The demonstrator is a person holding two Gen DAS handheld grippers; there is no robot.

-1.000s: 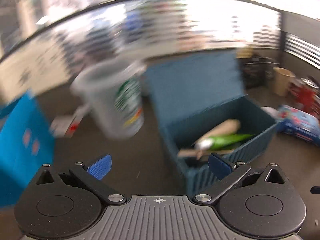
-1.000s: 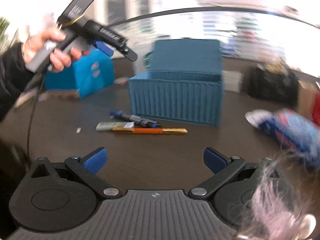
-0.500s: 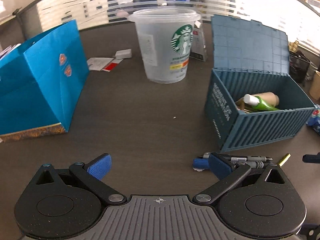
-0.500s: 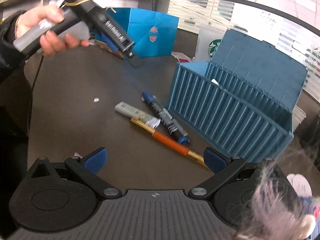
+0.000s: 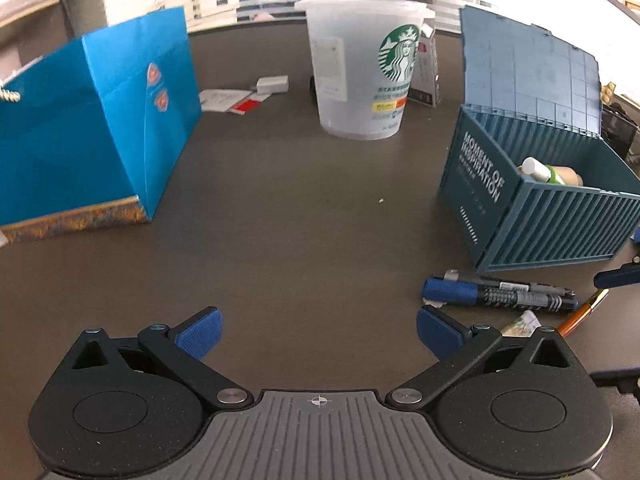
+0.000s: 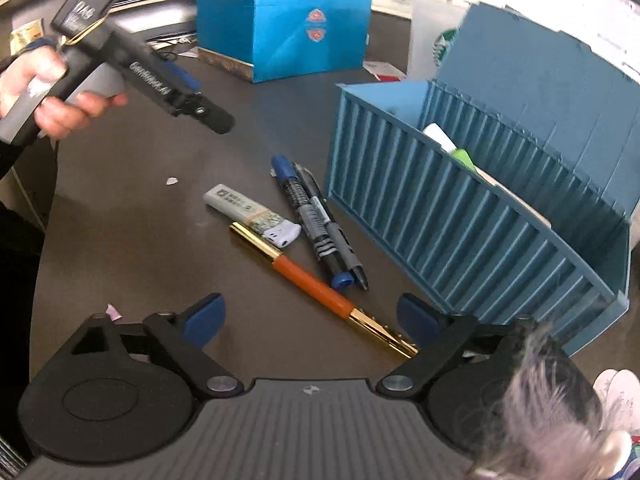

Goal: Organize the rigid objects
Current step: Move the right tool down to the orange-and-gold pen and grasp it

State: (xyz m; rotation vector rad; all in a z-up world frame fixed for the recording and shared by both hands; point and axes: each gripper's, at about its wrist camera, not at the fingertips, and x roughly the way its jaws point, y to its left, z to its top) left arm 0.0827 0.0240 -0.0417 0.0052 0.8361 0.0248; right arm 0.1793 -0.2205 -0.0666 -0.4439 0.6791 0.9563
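Observation:
A teal container-shaped box (image 6: pixel 460 208) stands open on the dark table, with a green-and-white tube (image 5: pixel 540 170) and a beige item inside. In front of it lie a blue-capped marker (image 6: pixel 308 220), a black pen (image 6: pixel 332 228), an orange-and-gold pen (image 6: pixel 320 280) and a white eraser (image 6: pixel 252 216). The markers also show in the left wrist view (image 5: pixel 500 294). My right gripper (image 6: pixel 310 316) is open and empty, just short of the orange pen. My left gripper (image 5: pixel 318 330) is open and empty over bare table, left of the markers; it also shows in the right wrist view (image 6: pixel 192 108).
A blue paper bag (image 5: pixel 96 128) stands at the left. A clear Starbucks cup (image 5: pixel 360 68) stands behind the middle, with a small carton (image 5: pixel 426 72) and paper scraps (image 5: pixel 236 98) nearby. A grey furry object (image 6: pixel 552 408) sits by my right gripper's base.
Both grippers have swung and tilted downward toward the table. The right one has come closer to the pens. The left one has settled after a blurred sweep. Both stayed open.

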